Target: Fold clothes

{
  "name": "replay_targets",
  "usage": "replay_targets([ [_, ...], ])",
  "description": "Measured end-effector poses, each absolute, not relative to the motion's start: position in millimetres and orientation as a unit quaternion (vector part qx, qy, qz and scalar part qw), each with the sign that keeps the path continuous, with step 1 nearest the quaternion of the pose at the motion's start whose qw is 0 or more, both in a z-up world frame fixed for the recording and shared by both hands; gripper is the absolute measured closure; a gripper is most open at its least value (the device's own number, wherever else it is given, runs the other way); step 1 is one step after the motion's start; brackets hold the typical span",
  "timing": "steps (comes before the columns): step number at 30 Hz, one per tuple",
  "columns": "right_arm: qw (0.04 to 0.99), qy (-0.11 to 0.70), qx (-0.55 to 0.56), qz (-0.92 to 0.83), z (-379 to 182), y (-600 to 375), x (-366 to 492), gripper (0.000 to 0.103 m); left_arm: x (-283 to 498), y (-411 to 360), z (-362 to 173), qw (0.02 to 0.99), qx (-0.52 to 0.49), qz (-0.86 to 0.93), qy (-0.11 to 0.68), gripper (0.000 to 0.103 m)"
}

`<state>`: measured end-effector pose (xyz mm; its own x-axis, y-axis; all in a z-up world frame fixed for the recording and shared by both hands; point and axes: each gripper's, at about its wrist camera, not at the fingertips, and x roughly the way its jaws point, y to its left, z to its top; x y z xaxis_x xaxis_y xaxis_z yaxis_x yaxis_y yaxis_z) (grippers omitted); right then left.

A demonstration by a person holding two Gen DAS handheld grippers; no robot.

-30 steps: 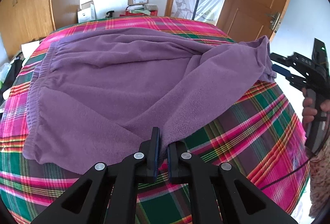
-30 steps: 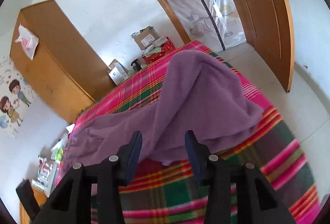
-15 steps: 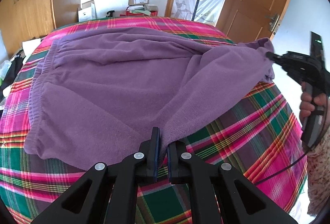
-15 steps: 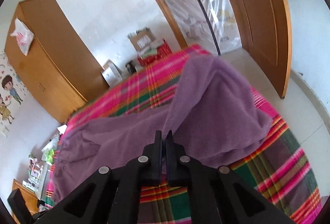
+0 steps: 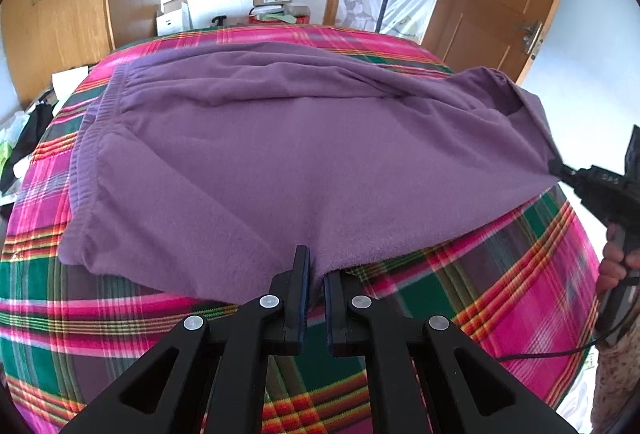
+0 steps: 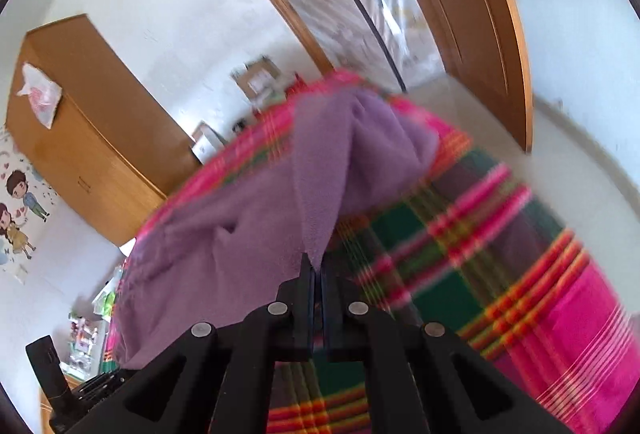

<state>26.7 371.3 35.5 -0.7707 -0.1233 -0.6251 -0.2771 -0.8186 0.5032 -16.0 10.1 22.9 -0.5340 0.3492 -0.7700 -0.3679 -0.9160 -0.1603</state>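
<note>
Purple fleece trousers [image 5: 280,154] lie across plaid bedspread [image 5: 500,294], long axis left-right. Left gripper [image 5: 316,274] pinches near crotch edge; right gripper [image 6: 318,270] pinches leg cuff, pulled taut rightward. Waistband far left.

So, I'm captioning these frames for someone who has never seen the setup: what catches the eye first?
The big purple fleece garment spread across the pink and green plaid bedspread. Next, both grippers shut on its hem: the left gripper at the near edge, the right gripper pinching a corner stretched taut off the bed's right side.
</note>
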Motion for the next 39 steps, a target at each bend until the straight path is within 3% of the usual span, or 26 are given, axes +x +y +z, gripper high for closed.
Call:
replay_targets([
  [7, 0.089, 0.217, -0.359, 0.904, 34.0, 348.8, 23.9, 0.094, -5.2, -7.6, 26.2, 0.198, -0.44, 0.876, -0.007, 0.093],
  [14, 0.113, 0.146, -0.329, 0.926, 65.5, 325.1, 39.9, 0.093, 14.5, -68.3, 42.0, 0.15, -0.44, 0.885, -0.029, 0.092],
  [20, -0.002, 0.094, -0.325, 0.941, 85.8, 259.7, 24.5, 0.092, 21.7, -137.8, 53.8, 0.091, -0.435, 0.892, -0.088, 0.091],
  [22, -0.053, 0.075, -0.336, 0.938, 81.9, 226.1, 13.4, 0.091, 21.0, -155.0, 52.7, 0.078, -0.432, 0.892, -0.105, 0.084],
  [26, -0.16, 0.031, -0.356, 0.92, 64.3, 151.6, -6.6, 0.09, 13.3, -181.0, 40.8, 0.072, -0.447, 0.878, -0.157, 0.083],
  [30, -0.242, -0.021, -0.381, 0.892, 43.4, 77.4, -18.8, 0.081, 6.9, -191.9, 34.6, 0.07, -0.453, 0.872, -0.17, 0.083],
  [39, -0.32, -0.128, -0.386, 0.855, 20.9, -49.0, -40.8, 0.072, -5.7, -219.2, 23.4, 0.072, -0.462, 0.857, -0.216, 0.082],
])
